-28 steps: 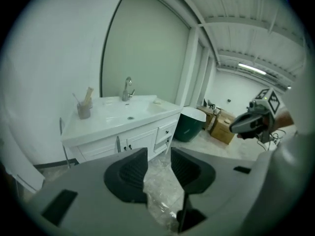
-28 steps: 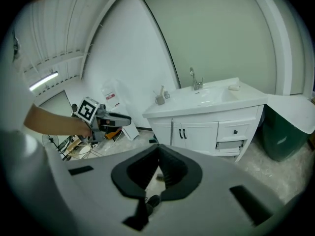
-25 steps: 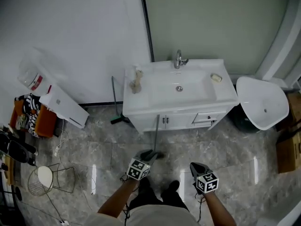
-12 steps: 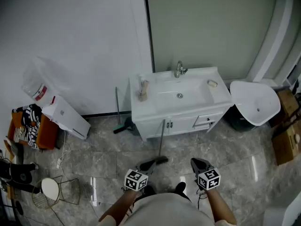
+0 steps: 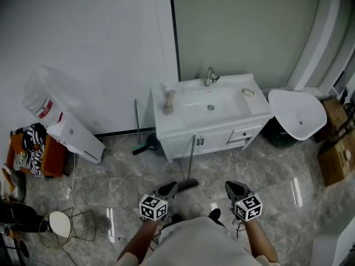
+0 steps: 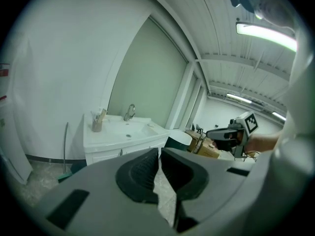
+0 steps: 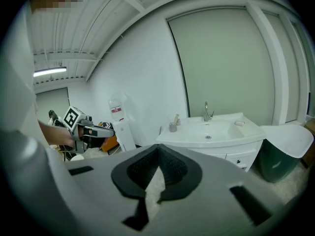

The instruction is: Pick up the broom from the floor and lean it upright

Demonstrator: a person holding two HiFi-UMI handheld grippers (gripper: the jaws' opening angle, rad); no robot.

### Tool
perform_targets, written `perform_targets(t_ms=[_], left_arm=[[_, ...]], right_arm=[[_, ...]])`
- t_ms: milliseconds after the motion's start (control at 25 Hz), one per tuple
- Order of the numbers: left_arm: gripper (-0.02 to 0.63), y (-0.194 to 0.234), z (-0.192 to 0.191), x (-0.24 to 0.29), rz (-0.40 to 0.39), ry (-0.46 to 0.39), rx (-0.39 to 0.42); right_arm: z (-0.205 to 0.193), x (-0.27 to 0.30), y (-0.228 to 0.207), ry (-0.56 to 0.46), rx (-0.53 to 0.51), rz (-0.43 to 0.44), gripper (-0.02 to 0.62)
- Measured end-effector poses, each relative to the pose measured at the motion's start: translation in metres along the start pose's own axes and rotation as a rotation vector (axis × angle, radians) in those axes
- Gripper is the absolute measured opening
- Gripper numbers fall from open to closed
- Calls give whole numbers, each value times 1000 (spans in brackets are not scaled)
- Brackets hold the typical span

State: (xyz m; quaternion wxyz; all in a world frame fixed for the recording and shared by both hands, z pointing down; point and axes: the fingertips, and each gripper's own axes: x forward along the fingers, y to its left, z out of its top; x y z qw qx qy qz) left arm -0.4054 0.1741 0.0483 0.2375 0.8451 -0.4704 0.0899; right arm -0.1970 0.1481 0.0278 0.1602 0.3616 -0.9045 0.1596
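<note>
The broom (image 5: 191,159) stands upright, its thin handle leaning on the front of the white sink cabinet (image 5: 219,134) and its dark head (image 5: 187,185) on the floor. My left gripper (image 5: 168,190) hovers just in front and left of the broom head, apart from it, jaws shut and empty; in the left gripper view the left gripper (image 6: 160,154) shows pads together. My right gripper (image 5: 235,189) is level with it further right, also shut on nothing, as the right gripper (image 7: 158,151) shows in its own view.
A second long-handled tool (image 5: 136,123) with a dark dustpan (image 5: 147,146) leans left of the cabinet. A white lidded bin (image 5: 299,115) and cardboard boxes (image 5: 334,159) stand at the right. A water dispenser (image 5: 75,136), clothes and a wire stand (image 5: 62,224) crowd the left.
Both grippers have risen and drawn back toward me. The left one was at the broom's lower end and is now apart from it; the broom stays leaning on the cabinet.
</note>
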Motion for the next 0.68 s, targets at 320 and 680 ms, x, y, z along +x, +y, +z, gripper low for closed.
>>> perform_targets(t_ms=[320,680], left_arm=[[21,-4,5,0,4,-5,10],[21,1,11,3,22,-21,-7]], right_arm=[[5,4,-2,2,-4,3,0],[10,8,-7,-8,-3,10,0]])
